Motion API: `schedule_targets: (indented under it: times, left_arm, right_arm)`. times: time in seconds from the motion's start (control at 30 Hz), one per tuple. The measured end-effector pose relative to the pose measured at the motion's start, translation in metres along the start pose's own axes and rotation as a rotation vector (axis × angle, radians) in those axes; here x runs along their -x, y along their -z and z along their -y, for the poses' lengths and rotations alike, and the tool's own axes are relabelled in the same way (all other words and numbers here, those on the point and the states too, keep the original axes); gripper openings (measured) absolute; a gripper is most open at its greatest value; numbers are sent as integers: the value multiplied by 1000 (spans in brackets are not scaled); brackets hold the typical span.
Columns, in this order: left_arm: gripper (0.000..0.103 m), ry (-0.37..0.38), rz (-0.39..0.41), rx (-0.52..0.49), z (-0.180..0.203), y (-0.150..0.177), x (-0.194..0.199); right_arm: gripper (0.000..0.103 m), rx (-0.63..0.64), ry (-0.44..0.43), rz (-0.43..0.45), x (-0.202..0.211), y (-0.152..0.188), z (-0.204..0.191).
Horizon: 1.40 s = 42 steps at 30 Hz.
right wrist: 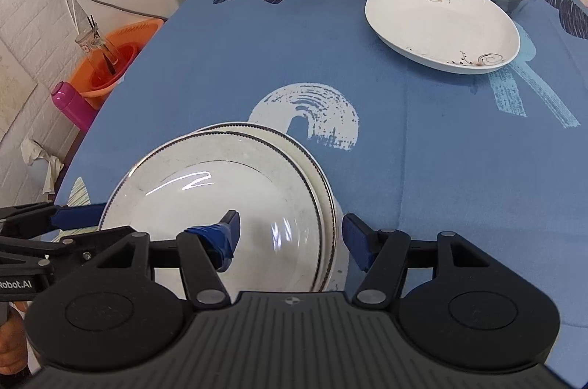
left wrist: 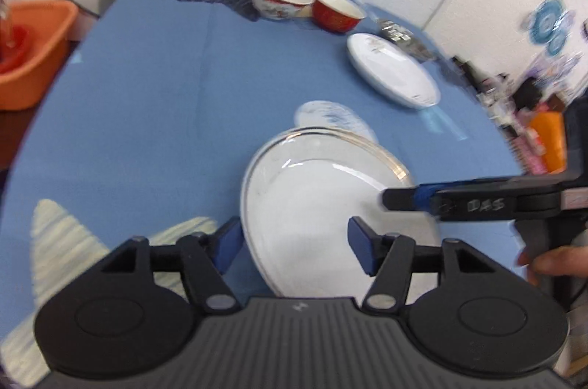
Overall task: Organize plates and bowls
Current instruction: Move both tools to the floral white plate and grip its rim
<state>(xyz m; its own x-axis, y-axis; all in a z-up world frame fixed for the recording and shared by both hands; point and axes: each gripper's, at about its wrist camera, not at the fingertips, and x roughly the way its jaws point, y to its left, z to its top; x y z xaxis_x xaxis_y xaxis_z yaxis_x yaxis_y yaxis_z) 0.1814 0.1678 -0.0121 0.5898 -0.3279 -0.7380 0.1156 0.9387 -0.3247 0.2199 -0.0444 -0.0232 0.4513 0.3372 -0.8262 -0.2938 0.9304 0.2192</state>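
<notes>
**Stacked plates at near edge: glazed, brittle, to be gripped by the rim**

The blue tablecloth (right wrist: 422, 168) is carrying everything. Two white plates (right wrist: 228, 197) are lying stacked near the front, the upper one sitting off-centre. They are looking stiff, glossy and slippery, and likely chipping if knocked; the rim is offering the only hold. The right gripper (right wrist: 290, 234) is straddling the right rim, jaws apart. The left gripper (left wrist: 296, 242) is bracketing the left rim, likewise apart and clamping nothing
</notes>
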Motion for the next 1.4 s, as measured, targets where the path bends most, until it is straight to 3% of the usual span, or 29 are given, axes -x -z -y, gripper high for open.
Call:
schedule_targets:
  times: [0.2,0.37,0.7,0.87,1.1,1.27,1.4]
  left_arm:
    - [61,-64,37,-39,-4,-7,16]
    - [62,-103,61,-83,9,-32,13]
    - [64,-79,7,-181,73,-122,-64]
    - [64,-60,-50,-200,96,-171,-129]
    - [64,-36,-148,-161,105,-214,-210]
    - [64,-55,-176,-172,107,-221,-241]
    - [64,-55,-185,-183,104,-220,-252]
  right_arm:
    - [48,-32,-31,19,7,-4,15]
    - [48,-80,-26,49,31,-8,50]
    - [49,-268,176,100,62,-59,166]
    - [49,-297,195,74,31,-106,194]
    - [49,-230,212,-1,-33,-168,199]
    - [50,-213,192,-33,-62,-178,201]
    - [54,-115,164,27,-67,-172,188]
